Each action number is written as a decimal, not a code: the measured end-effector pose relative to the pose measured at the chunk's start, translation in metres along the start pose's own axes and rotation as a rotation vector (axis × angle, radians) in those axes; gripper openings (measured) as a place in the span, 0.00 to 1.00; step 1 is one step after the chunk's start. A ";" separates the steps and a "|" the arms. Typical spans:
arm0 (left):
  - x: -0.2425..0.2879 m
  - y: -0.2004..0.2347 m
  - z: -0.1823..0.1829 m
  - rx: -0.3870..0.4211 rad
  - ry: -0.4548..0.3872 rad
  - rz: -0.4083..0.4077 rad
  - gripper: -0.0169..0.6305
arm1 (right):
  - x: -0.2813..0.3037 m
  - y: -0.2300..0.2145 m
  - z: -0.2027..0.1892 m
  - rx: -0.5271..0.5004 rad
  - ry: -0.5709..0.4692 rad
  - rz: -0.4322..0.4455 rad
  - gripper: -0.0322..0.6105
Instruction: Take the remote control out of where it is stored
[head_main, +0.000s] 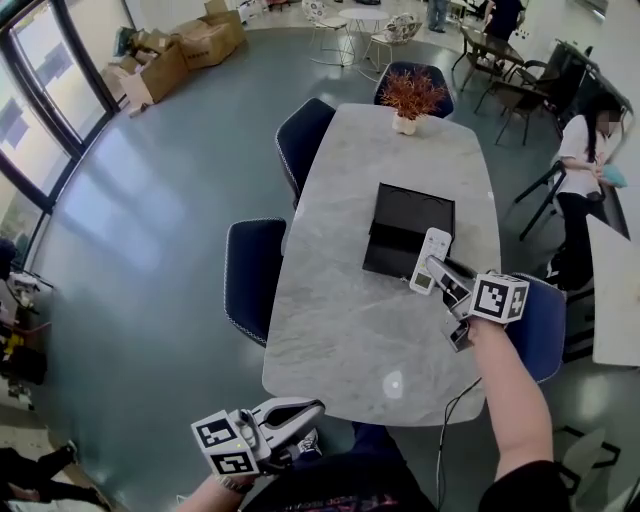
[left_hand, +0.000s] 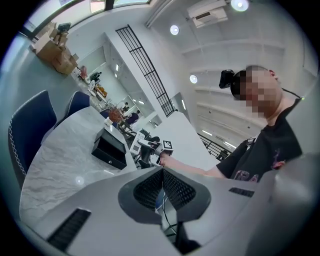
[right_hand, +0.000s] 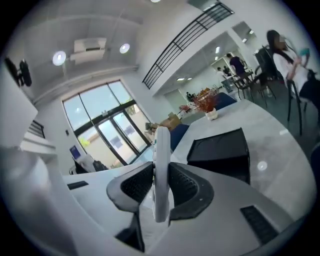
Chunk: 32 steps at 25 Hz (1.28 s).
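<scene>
Right gripper (right_hand: 161, 187) clamped on the white remote (head_main: 431, 260), edge-on between the pads, up by the black box (head_main: 405, 225) corner. Left gripper (left_hand: 162, 176) jaws closed together, empty, near the table (head_main: 340, 330) edge.

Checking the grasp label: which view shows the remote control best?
The head view: the remote control shows its whole face there, held above the table beside the black box. The right gripper view shows it only edge-on, clamped in the right gripper. The left gripper view shows it small and far off.
</scene>
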<state>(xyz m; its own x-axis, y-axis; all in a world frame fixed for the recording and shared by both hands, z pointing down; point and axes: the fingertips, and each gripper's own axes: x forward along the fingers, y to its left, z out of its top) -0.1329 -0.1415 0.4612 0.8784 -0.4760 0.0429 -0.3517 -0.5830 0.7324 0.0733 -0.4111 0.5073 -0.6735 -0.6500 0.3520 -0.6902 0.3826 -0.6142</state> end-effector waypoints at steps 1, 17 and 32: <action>-0.007 -0.003 -0.001 0.007 0.004 -0.009 0.04 | -0.009 0.011 -0.007 0.056 -0.033 0.019 0.22; -0.092 -0.048 -0.057 0.043 0.138 -0.138 0.04 | -0.123 0.195 -0.196 0.460 -0.216 0.250 0.22; -0.077 -0.090 -0.120 0.015 0.217 -0.183 0.04 | -0.234 0.244 -0.287 0.628 -0.328 0.243 0.22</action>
<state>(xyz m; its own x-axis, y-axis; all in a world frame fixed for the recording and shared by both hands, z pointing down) -0.1299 0.0266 0.4739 0.9760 -0.2105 0.0565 -0.1840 -0.6568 0.7312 -0.0131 0.0225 0.4776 -0.6068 -0.7948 -0.0130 -0.1850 0.1571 -0.9701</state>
